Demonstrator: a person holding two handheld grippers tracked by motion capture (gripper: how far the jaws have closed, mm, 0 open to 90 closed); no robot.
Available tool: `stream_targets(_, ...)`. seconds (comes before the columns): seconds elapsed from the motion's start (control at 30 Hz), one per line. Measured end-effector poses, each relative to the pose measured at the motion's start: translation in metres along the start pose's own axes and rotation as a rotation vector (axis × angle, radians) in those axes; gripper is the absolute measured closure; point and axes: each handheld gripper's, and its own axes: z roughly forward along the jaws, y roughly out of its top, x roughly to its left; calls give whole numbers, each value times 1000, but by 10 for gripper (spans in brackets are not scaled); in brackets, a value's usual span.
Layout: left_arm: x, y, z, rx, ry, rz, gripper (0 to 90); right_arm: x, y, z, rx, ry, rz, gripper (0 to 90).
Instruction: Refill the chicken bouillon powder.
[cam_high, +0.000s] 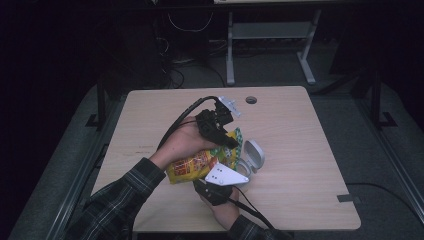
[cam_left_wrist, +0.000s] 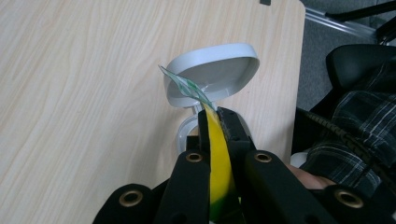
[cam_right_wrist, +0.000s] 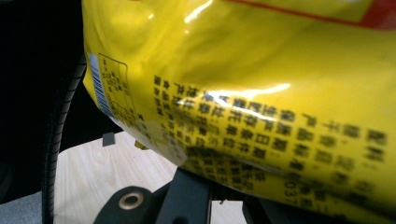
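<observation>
While both grippers hold the same yellow snack bag (cam_high: 196, 164) clear of the table (cam_high: 300, 190), the grip looks like a two-ended pull that could tear it open over the white container (cam_high: 253, 156). The left gripper (cam_left_wrist: 215, 116) is clamped on the bag's upper edge: in its own view the two black jaws pinch a thin yellow and green strip of film that runs up between them and sticks out past their tips. Just beyond those tips stands the container's flipped-up lid (cam_left_wrist: 215, 70), with its open mouth directly below the jaw tips. The right gripper (cam_high: 212, 186) sits under the bag's lower end, its grey plate on top; in its view the yellow film lies right across the jaws, which appear closed on the bag's bottom edge, though the pinch itself is hidden by the film.

The main risk, as I judge it, is the seal giving way suddenly, so that the contents spill onto the table rather than into the container. The narrow strip in the left jaws could also slip out or rip off. Swinging the bag might knock the light container over.

Rows of black Chinese characters and a barcode (cam_right_wrist: 100, 84) cover the bag's back; too blurred to read. No brand is legible.
</observation>
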Motion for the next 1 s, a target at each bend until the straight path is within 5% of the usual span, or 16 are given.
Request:
stream_targets(0.47, -2, -18, -26, -77, -33, 1, 900, -1, -1, 1, 16, -3, 4, 898)
stream_targets(1.0, 0, -72, -71, -302, -59, -44, 900, -2, -2, 2, 25, -13, 19, 899)
